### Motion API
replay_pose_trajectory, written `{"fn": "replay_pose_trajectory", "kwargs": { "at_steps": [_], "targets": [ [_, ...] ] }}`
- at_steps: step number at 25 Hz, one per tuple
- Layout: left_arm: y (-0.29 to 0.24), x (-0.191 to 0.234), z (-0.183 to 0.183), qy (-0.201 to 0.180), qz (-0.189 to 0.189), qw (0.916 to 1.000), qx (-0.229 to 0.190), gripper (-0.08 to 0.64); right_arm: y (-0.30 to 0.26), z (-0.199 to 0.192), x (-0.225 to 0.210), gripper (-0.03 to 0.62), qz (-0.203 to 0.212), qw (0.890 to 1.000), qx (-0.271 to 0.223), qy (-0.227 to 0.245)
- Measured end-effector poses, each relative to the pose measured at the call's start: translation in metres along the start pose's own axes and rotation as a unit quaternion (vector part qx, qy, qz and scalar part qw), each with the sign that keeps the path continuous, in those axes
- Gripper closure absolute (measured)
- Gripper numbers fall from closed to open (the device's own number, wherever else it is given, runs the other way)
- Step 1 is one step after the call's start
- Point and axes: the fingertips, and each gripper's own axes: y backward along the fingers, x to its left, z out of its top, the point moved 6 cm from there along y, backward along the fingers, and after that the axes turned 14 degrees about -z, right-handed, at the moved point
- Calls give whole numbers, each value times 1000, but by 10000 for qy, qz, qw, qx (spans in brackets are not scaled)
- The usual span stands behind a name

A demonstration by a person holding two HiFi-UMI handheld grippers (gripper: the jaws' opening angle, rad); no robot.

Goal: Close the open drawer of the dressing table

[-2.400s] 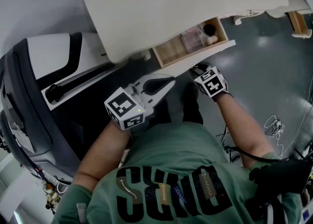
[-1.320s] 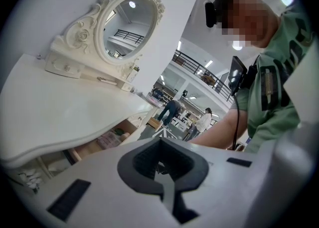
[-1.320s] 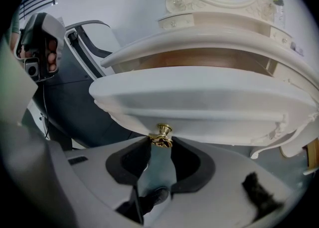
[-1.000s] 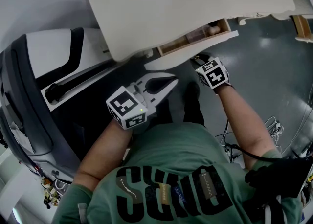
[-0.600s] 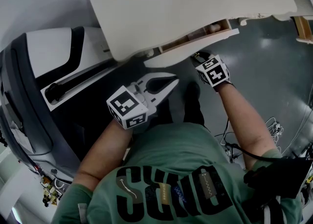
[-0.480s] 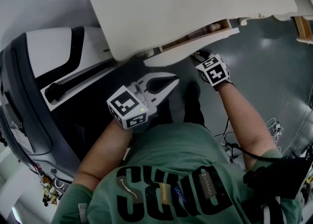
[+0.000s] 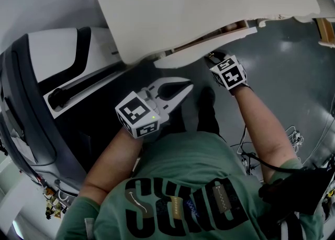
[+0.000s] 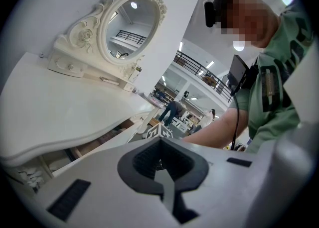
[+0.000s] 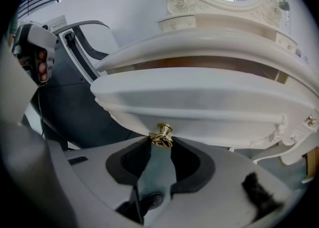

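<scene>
We clamp our right gripper (image 7: 212, 57) on the gold knob (image 9: 162, 135) of the drawer (image 7: 199, 55), which sticks out only a sliver from under the desk (image 7: 209, 3). Our left gripper (image 7: 189, 84) hovers closed and empty just in front of the desk.

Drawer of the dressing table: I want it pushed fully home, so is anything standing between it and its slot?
Nothing visible does. The drawer is open only a sliver under the tabletop; the small items in the gap sit inside it, and the right gripper is on its gold knob in front.
</scene>
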Motion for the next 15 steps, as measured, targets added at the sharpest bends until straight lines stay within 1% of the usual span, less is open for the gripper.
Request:
{"fn": "replay_pose_trajectory", "kwargs": {
  "at_steps": [15],
  "targets": [
    [2,1,1,15,17,10000,-63,552,-8,14,-5,465,-31,10000,-35,55]
  ]
}}
